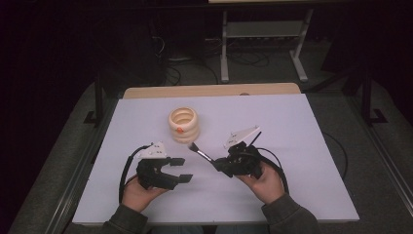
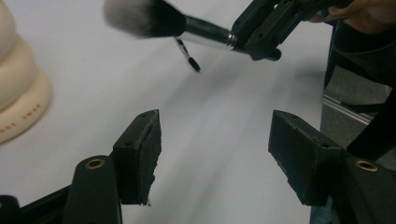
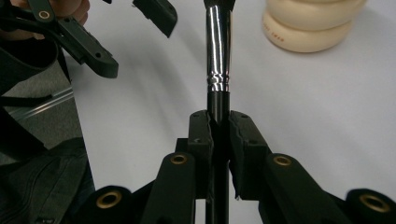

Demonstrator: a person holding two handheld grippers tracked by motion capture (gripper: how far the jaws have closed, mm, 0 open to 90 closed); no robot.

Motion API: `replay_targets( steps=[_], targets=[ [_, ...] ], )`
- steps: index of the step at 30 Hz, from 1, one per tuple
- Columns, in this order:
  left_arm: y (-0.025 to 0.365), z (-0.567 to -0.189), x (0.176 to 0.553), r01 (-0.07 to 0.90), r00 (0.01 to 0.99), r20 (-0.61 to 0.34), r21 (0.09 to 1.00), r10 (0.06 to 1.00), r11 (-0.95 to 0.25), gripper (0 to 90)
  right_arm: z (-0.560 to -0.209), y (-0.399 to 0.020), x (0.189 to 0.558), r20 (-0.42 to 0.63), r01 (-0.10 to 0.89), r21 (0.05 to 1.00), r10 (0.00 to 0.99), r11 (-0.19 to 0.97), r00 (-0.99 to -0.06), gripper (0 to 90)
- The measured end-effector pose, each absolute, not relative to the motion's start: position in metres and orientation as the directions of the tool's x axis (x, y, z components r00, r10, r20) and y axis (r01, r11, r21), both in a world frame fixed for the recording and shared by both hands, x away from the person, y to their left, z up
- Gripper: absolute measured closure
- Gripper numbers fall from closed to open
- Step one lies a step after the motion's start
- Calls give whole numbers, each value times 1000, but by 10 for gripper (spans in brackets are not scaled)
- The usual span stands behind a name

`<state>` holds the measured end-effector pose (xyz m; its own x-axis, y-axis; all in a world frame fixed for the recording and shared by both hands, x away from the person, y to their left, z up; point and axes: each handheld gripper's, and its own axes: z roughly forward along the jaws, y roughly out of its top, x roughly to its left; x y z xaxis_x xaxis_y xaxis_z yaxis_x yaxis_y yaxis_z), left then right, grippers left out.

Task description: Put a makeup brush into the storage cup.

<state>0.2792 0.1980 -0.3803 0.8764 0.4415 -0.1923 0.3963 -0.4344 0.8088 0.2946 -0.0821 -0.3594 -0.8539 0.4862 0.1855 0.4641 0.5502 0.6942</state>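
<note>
White tabletop (image 1: 302, 146) fills the middle of the high view, with dark floor and a metal stand beyond its far edge. Nearest the bottom edge, the person's two hands come in. The left gripper (image 1: 181, 170), at lower left of centre, has its jaws spread with nothing between them; in the left gripper view only bare table lies in the gap. The right gripper (image 1: 217, 163), at lower right of centre, is pinched on the black handle of a makeup brush (image 1: 200, 152). In the right gripper view, the handle runs up between the pressed-together jaws, the silver ferrule just past them. The brush points toward the upper left of the high view, its bristle tip just beside the foot of a cream ribbed holder (image 1: 183, 125) that stands upright farther back, open at the top.

The step in hand looks like carrying the brush to the holder. The next move probably calls for lifting the brush above the rim, tipping it more upright, and lowering it into the opening before the grip lets go. The left gripper could steady the holder if it rocks.
</note>
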Motion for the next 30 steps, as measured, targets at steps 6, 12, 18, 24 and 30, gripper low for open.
replay_targets(
  steps=[6, 12, 18, 24, 30],
  targets=[
    [194, -390, 282, 444, 871, -277, 797, 406, -410, 403, -367, -73, 292, 185, 439, 705, 453, 557, -872, 788],
    [194, -394, 282, 467, 862, -306, 790, 403, -397, 429, -375, -60, 285, 177, 416, 689, 419, 593, -890, 788],
    [193, -396, 283, 470, 866, -326, 789, 379, -395, 467, -380, -57, 283, 172, 398, 695, 398, 599, -901, 787],
    [195, -399, 285, 520, 841, -392, 775, 373, -359, 501, -383, -55, 281, 141, 363, 703, 381, 611, -914, 787],
    [197, -400, 287, 527, 838, -406, 775, 364, -348, 531, -384, -49, 276, 124, 337, 716, 363, 612, -923, 788]
  ],
)
